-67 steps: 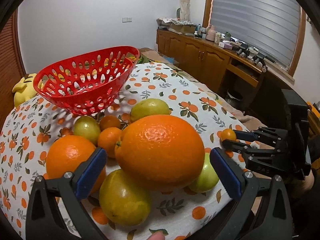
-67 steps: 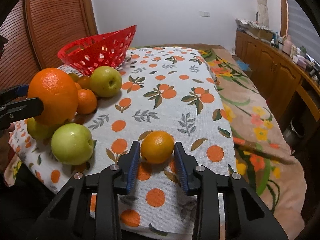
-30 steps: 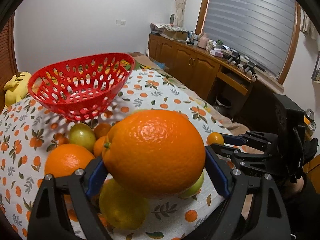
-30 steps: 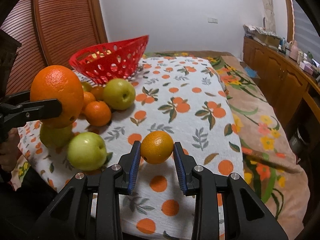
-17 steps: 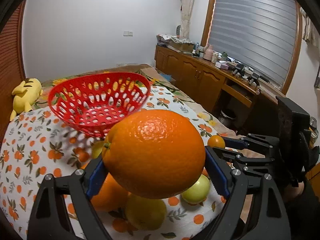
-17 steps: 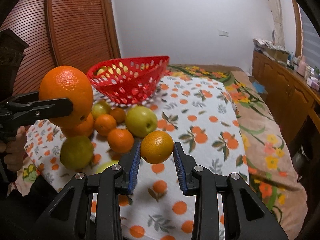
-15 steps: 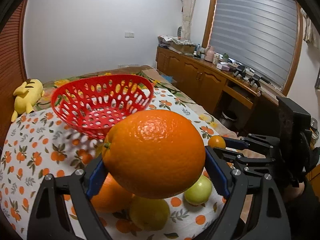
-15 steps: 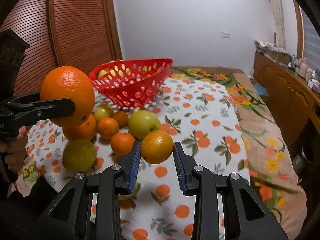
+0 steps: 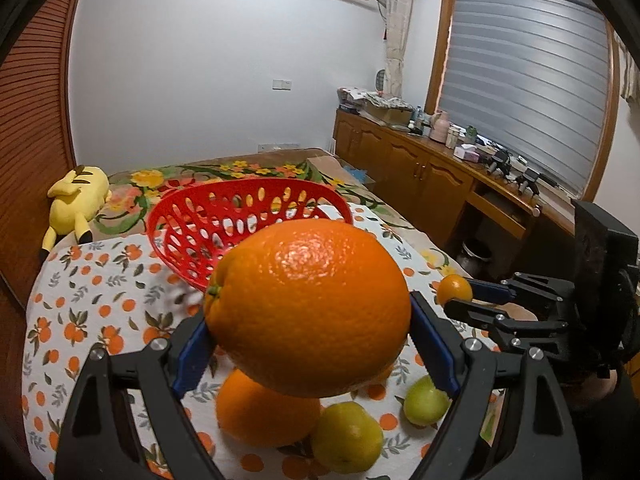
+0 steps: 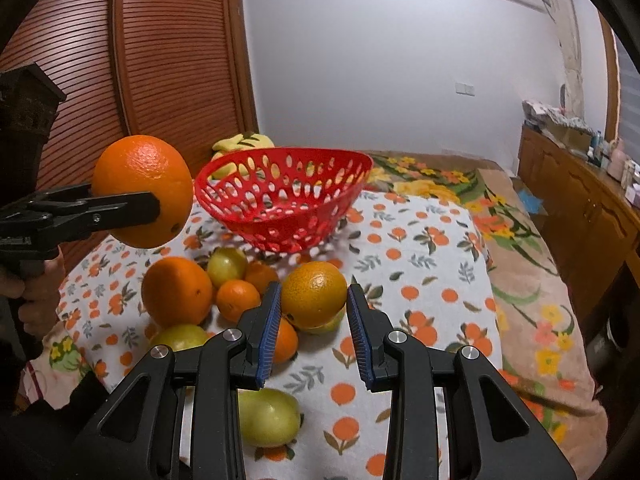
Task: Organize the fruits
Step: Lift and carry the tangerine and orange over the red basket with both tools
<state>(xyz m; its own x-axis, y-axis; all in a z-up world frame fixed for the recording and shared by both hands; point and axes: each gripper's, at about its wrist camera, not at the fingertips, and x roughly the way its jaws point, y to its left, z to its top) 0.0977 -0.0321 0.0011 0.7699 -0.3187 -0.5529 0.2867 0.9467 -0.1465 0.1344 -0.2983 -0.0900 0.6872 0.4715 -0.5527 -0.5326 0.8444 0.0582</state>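
Observation:
My left gripper (image 9: 308, 344) is shut on a large orange (image 9: 308, 304) and holds it high above the table; it also shows in the right wrist view (image 10: 144, 192). My right gripper (image 10: 314, 320) is shut on a small orange (image 10: 314, 294), also seen in the left wrist view (image 9: 454, 290). The empty red perforated basket (image 10: 280, 196) sits farther back on the table (image 9: 100, 300). Below lie another large orange (image 10: 176, 292), small oranges (image 10: 238, 300) and green fruits (image 10: 268, 416).
The table has an orange-print cloth (image 10: 420, 280). A yellow plush toy (image 9: 78, 200) lies behind the basket. Wooden cabinets (image 9: 420, 184) line the right wall. A slatted wooden door (image 10: 160, 60) stands at left.
Both grippers have risen with their oranges and come nearer the basket. The fruit pile now lies lower in both views.

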